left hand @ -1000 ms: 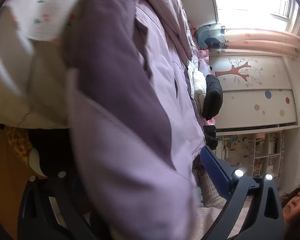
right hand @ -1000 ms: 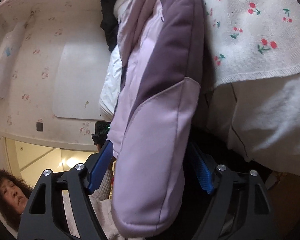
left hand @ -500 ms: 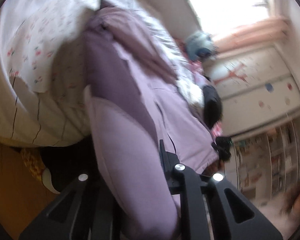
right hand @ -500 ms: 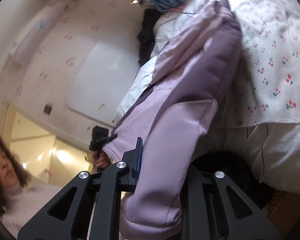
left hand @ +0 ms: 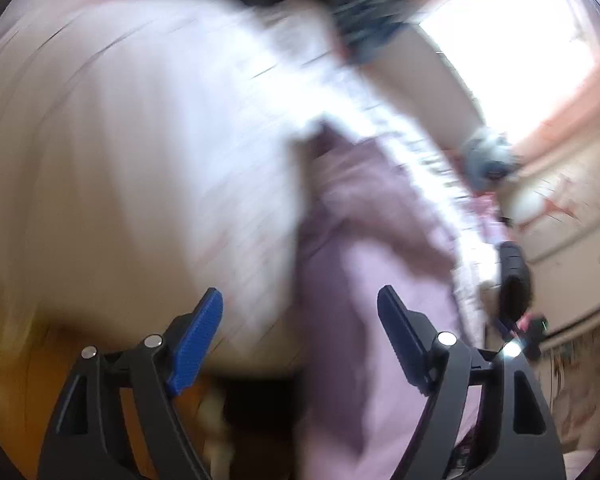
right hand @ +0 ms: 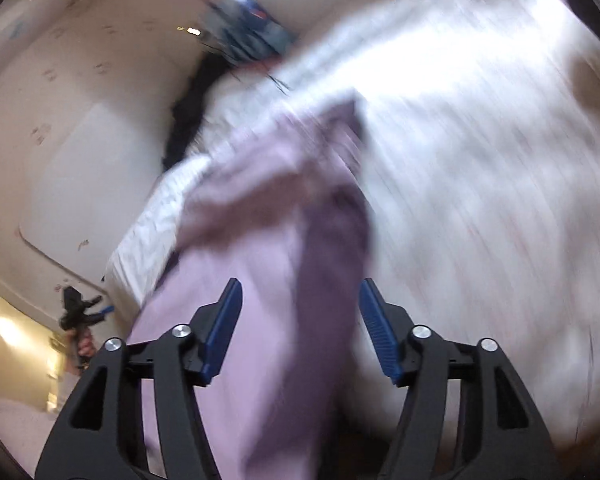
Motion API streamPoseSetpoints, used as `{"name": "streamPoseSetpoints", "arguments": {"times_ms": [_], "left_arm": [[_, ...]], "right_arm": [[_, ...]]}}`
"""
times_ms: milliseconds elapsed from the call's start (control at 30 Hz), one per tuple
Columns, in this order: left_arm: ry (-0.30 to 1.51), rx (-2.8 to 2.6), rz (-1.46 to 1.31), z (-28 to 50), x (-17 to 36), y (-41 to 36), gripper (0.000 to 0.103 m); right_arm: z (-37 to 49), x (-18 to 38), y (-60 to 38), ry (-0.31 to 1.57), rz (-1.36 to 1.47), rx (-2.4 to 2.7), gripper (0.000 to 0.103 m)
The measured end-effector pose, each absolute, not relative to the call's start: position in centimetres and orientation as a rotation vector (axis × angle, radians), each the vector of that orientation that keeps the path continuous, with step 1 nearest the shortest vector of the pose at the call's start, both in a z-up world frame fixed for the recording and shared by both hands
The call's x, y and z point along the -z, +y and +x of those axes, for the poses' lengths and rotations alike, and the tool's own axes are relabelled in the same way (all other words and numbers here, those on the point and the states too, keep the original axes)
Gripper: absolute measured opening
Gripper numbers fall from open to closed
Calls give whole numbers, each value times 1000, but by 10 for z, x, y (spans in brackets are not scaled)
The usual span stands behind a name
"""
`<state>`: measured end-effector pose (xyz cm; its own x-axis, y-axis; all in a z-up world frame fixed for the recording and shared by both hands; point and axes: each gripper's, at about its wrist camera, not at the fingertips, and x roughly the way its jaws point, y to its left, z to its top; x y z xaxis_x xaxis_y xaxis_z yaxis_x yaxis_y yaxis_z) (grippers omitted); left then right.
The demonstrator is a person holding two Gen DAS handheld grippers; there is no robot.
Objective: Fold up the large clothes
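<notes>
Both hand-held grippers, left (left hand: 300,336) and right (right hand: 300,328), stand wide with nothing clamped. Our lilac-and-purple padded jacket (right hand: 284,264) hangs over the near edge of the bed (right hand: 480,152), stretched between our grippers. We judge the folding barely begun; no fold shows through the blur.

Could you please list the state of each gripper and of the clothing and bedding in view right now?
left gripper: open, nothing clamped between its blue pads.
right gripper: open, purple fabric lies between the pads, not pinched.
purple jacket: released, draped over the bed's edge, hanging down; blurred.
white bed cover: spread on the bed, under the jacket.
</notes>
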<state>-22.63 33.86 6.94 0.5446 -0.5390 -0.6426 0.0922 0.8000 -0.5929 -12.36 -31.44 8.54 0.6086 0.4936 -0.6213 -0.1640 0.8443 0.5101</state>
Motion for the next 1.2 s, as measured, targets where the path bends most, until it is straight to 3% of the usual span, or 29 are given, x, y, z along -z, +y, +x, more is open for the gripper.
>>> {"name": "streamPoseSetpoints", "arguments": {"times_ms": [167,300,367,467,633,700,767,867,933,1033,1200], "left_arm": [[822,503,-394,-103,-66,188,78],[781,505,-357,-24,-36,120,78],[814,455,-335,10,-12,93,78],[984,381,-287,54,43,73,78],[898,410,-348,14,6,98,79],[858,372,-339,-3,4,108,95],[943,313,-269,0,27,108,96],[1034,298,-236,2,43,113,96],[1050,339,-344,-19,24,135,96],[1040,450,-389,-74,-7,171,96],[1109,502,-413,-184,-9,251,96]], "right_arm": [[30,-59,-216,833,217,-378,64],[100,-2,-188,915,94,-209,64],[122,39,-197,970,102,-189,63],[128,50,-206,959,132,-215,63],[84,-2,-210,825,132,-250,66],[82,18,-214,901,107,-218,68],[86,46,-218,972,82,-242,69],[83,27,-233,982,217,-275,69],[57,-3,-246,951,277,-340,71],[-4,-28,-267,999,247,-415,87],[-148,-8,-337,1136,472,-509,88]]}}
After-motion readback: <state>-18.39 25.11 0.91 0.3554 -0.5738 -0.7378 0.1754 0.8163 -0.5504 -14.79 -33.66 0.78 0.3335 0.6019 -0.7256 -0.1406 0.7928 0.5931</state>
